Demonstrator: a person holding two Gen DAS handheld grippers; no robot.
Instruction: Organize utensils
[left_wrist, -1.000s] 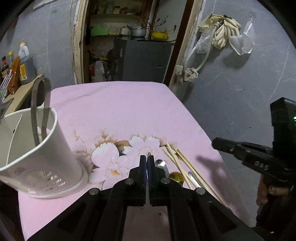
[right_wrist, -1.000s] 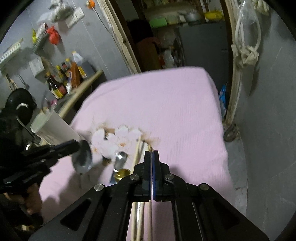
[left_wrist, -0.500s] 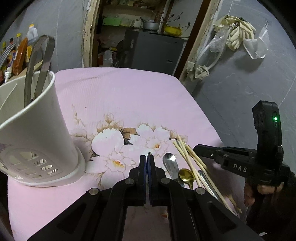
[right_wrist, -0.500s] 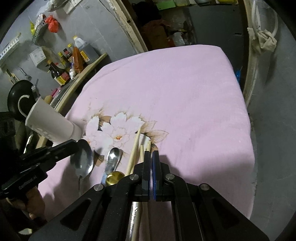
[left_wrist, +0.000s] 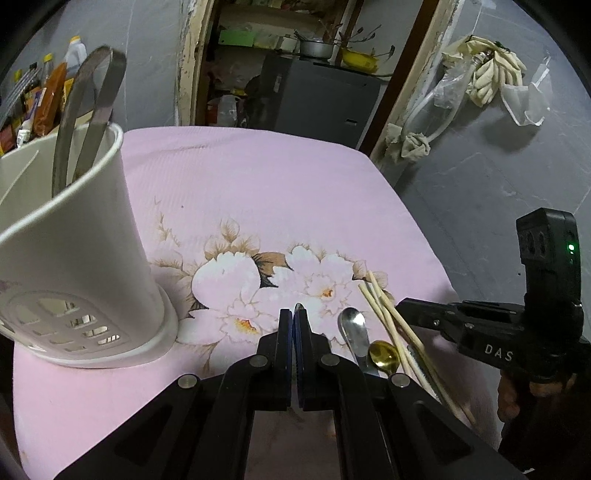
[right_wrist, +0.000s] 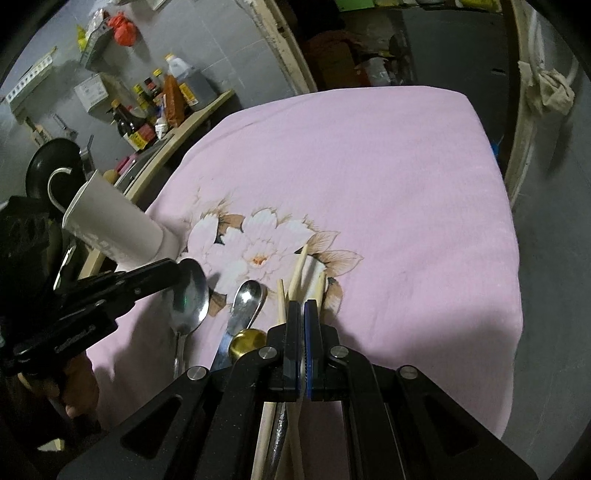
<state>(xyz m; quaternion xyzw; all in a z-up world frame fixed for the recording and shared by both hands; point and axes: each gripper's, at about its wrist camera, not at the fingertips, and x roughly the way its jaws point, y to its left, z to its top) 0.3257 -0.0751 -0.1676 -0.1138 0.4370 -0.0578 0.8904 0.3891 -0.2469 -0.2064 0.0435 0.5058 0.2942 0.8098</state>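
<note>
Left gripper (left_wrist: 293, 321): the jaws are standing closed and gripping a large steel spoon (right_wrist: 190, 295). In the right wrist view its bowl is sticking out past the jaw tips and its handle is hanging down toward the pink flowered cloth (left_wrist: 258, 192) that is covering the desk.

Right gripper (right_wrist: 303, 314): the jaws are standing closed. The tips are hovering directly over the chopsticks (right_wrist: 299, 266). Whether anything is pinched between them cannot be told.

The loose utensils are lying together near the near edge of the desk, toward its right near corner:
- The chopsticks are lying fanned out beneath the right jaws.
- A silver spoon (right_wrist: 247, 299) is lying just left of the chopsticks, between the two grippers.
- A gold spoon (right_wrist: 247, 341) is lying with its bowl over the silver spoon's handle.

A white utensil holder (left_wrist: 74, 258) is standing at the left edge of the desk, well apart from the loose utensils. Metal tongs (left_wrist: 88, 110) are standing in it.
</note>
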